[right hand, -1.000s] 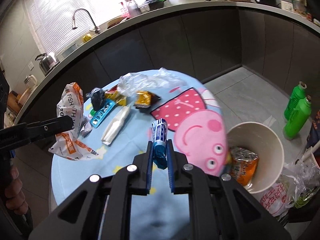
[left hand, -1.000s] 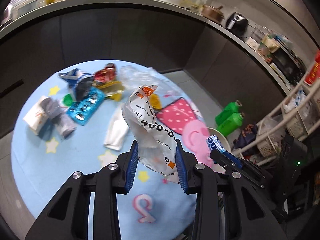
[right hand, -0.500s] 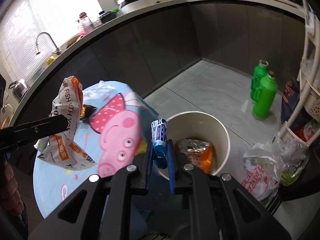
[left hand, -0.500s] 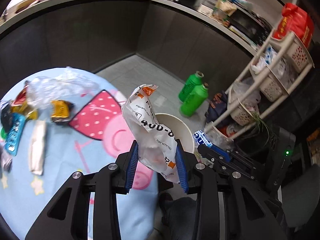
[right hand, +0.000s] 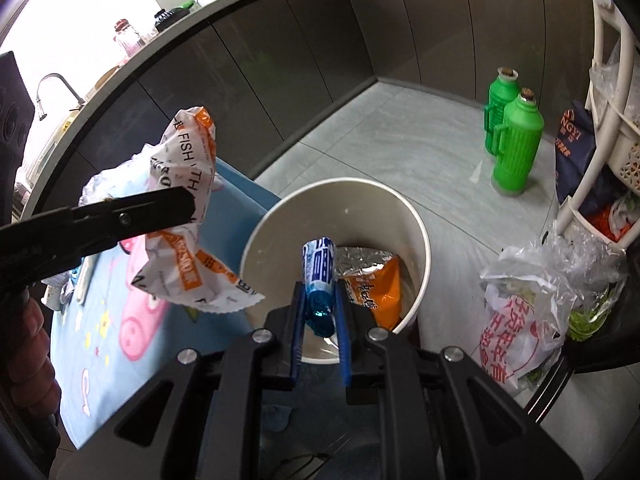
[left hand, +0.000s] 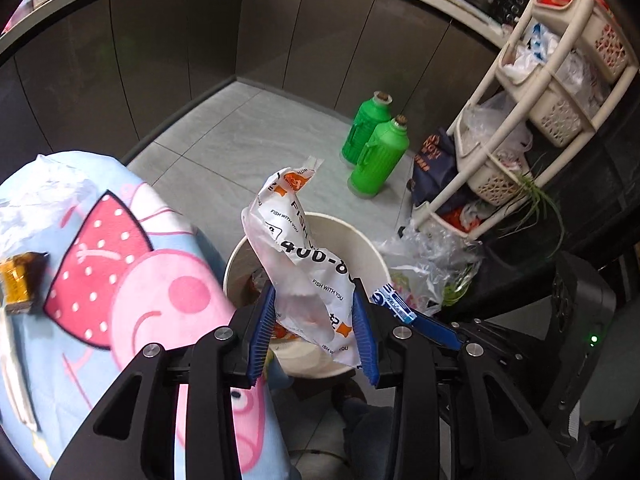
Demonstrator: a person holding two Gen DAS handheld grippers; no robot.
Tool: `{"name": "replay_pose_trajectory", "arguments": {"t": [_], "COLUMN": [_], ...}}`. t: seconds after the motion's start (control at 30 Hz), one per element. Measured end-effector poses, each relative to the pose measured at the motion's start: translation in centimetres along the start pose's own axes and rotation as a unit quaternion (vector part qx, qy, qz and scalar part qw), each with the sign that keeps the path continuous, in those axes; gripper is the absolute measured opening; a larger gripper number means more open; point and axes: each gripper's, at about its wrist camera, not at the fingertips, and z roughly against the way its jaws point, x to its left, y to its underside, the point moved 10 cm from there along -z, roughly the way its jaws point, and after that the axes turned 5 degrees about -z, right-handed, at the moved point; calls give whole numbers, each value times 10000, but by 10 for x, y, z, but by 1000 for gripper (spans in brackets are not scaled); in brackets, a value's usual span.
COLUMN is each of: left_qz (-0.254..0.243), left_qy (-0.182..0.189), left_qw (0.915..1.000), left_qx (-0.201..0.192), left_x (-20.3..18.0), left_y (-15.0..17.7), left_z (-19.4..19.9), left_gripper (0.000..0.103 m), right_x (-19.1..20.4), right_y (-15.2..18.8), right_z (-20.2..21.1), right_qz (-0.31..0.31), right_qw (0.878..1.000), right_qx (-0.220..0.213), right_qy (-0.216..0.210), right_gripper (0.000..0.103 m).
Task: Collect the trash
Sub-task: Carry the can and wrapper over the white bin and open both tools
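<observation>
Holding a blue wrapper [right hand: 320, 280] upright in my right gripper [right hand: 320, 312], directly over the bin [right hand: 416, 216]; my left gripper [left hand: 314, 324] clamps the white bag [left hand: 304, 272] nearer its left rim.

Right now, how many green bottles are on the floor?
2: one green bottle stands in front, the other right behind it, both beside the white rack.

The bin [right hand: 416, 240] stands on the floor just beside the table [right hand: 120, 340], to its right in the right wrist view. A packet [right hand: 376, 286] lies in the bin. Two bottles [right hand: 516, 140] (touching each other) stand behind the bin, well apart. A rack [left hand: 560, 92] stands right of the bin, a bag [right hand: 532, 312] at its foot.
</observation>
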Motion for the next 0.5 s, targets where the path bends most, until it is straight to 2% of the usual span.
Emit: {"name": "replay_pose_trajectory", "arguments": {"t": [0.1,0.2,0.33,0.43,0.5], "left_qz": [29,26,-20,12,68], "left_qy": [-74,-145,-344,-401,-434], "left_qw": [10000,9999,9994,9991,9989], "left_qx": [32,33,-69,-148,-181], "left_x": [2,4,7,10,14], "left_y": [-1,-2,-7,-9,-10], "left_z": [-12,-18,-18,-16,-15], "left_gripper": [36,44,62,64,66], "right_x": [-5,-9,-10,-9,-6], "right_y": [1,1,1,2,3], "right_z": [-10,-18,-27,-31,-32], "right_qz": [-27,-34,-34,8,73], "right_qw": [10000,9999,9998,9998,9998], "right_qx": [69,128,195,211,197], "right_qy": [-5,0,5,12,15], "right_gripper": [16,18,22,30,44]}}
